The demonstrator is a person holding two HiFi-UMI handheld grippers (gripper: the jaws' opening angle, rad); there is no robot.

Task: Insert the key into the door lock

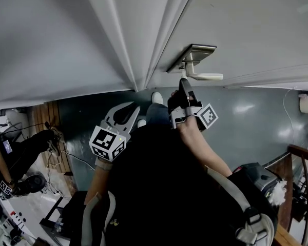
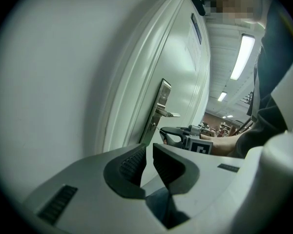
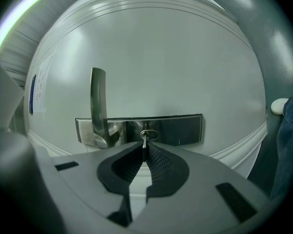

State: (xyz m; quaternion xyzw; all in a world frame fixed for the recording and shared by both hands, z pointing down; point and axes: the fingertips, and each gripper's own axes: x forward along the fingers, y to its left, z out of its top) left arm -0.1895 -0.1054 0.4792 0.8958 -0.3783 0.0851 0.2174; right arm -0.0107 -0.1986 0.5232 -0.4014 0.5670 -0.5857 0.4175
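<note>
The right gripper [image 3: 144,151] has its jaws clamped on the key [image 3: 144,142], whose tip sits at the keyhole [image 3: 149,134] in the metal lock plate [image 3: 183,128], just beside the door handle [image 3: 97,104]; depth of entry cannot be determined. The left gripper [image 2: 149,156] is held clear of the door [image 1: 256,29], jaws slightly apart and empty.

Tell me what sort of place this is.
Probably an office or workshop building, indoors: a white panelled door with a steel lever handle and lock plate, where the right gripper holds the key; strip ceiling lights; a bench of cabled gear.
</note>
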